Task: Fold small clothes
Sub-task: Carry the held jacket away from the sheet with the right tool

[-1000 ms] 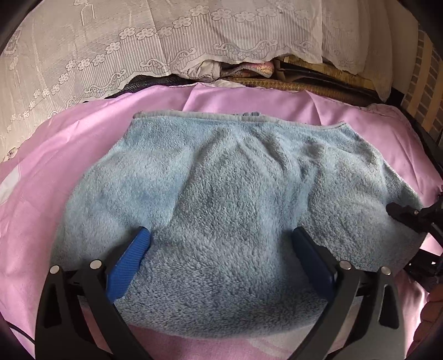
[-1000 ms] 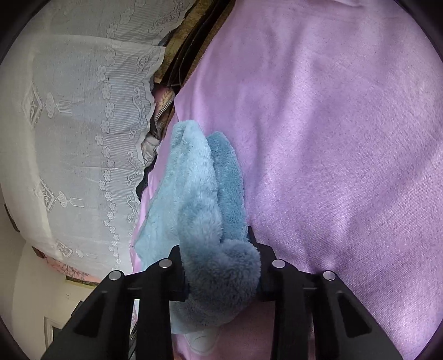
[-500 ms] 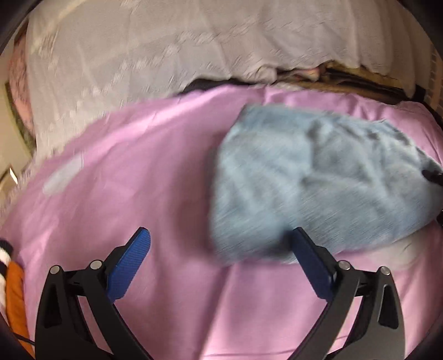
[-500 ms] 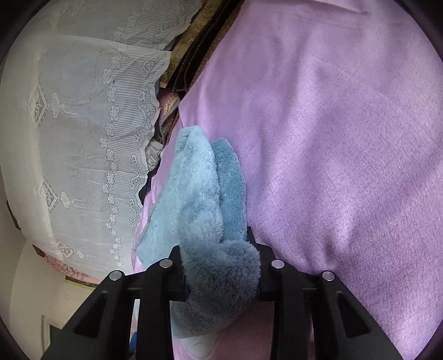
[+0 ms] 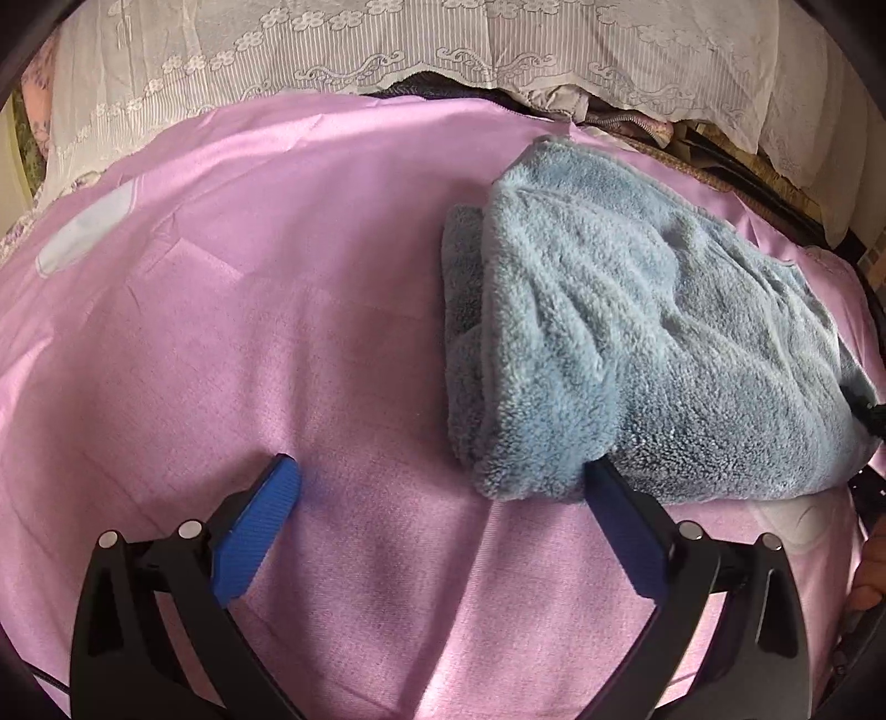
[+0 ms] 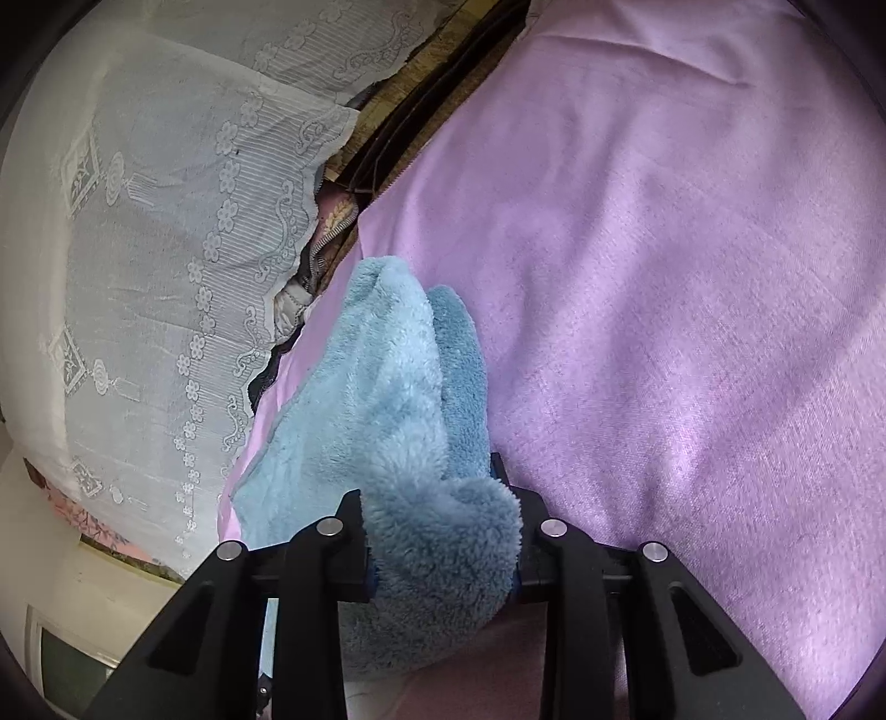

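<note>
A fluffy light-blue garment (image 5: 637, 343) lies folded in layers on the pink sheet (image 5: 277, 310), at the right of the left wrist view. My left gripper (image 5: 437, 487) is open over bare sheet, its right finger (image 5: 614, 515) at the garment's near corner with nothing between the pads. In the right wrist view my right gripper (image 6: 440, 548) is shut on a thick bunched fold of the blue garment (image 6: 387, 399), which runs away from the jaws across the pink sheet (image 6: 664, 277). Its black tip (image 5: 869, 415) shows at the garment's right edge.
White lace curtain (image 5: 443, 50) hangs behind the bed, with dark bedding and woven mats (image 5: 720, 166) under its hem. A pale patch (image 5: 83, 227) marks the sheet at far left. A hand (image 5: 869, 570) shows at the right edge.
My left gripper let the garment go from between its fingers and moved left, so the blue garment now sits to its right. The right gripper kept its hold and rolled slightly.
</note>
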Available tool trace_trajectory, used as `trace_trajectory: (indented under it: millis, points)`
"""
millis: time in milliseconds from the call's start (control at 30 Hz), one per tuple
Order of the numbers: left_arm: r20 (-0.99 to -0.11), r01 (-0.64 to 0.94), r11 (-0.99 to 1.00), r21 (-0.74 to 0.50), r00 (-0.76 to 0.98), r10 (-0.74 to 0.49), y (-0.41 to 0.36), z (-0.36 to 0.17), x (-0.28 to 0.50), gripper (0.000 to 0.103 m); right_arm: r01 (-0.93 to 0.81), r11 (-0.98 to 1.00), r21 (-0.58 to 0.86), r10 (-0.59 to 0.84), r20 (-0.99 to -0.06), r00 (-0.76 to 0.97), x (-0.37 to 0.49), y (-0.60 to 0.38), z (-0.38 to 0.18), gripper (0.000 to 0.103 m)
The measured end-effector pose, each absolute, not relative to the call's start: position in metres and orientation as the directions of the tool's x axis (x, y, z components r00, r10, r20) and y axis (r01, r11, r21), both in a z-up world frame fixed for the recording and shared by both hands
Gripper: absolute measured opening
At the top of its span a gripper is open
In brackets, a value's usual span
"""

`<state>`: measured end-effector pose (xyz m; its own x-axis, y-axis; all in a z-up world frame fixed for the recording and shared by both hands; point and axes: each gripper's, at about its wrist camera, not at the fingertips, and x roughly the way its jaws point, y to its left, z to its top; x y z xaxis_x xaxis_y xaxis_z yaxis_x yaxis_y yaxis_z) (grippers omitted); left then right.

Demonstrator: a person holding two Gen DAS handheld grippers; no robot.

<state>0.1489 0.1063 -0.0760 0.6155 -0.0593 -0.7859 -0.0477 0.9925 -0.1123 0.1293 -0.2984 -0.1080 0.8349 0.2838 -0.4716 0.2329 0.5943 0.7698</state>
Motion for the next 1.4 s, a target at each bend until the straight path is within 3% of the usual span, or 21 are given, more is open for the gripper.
trace_trajectory:
  millis: [600,1100,1400]
  points:
    - [-0.791,-0.045,0.996,-0.082,0.610,-0.038,0.102,-0.077,0.150,0.099,0.235,0.663,0.710,0.199,-0.471,0.860,0.126,-0.289,-0.103,0.031]
    - [-0.791,-0.044,0.996,-0.078,0.611,-0.035,0.101,-0.077,0.150,0.099,0.444,0.685,0.578,-0.070,-0.553,0.830,0.133,-0.259,-0.097,0.033]
    - [-0.794,-0.040,0.996,-0.084,0.607,-0.043,0.102,-0.076,0.151,0.099,0.368,0.677,0.637,-0.025,-0.480,0.877,0.125,-0.261,-0.089,0.031]
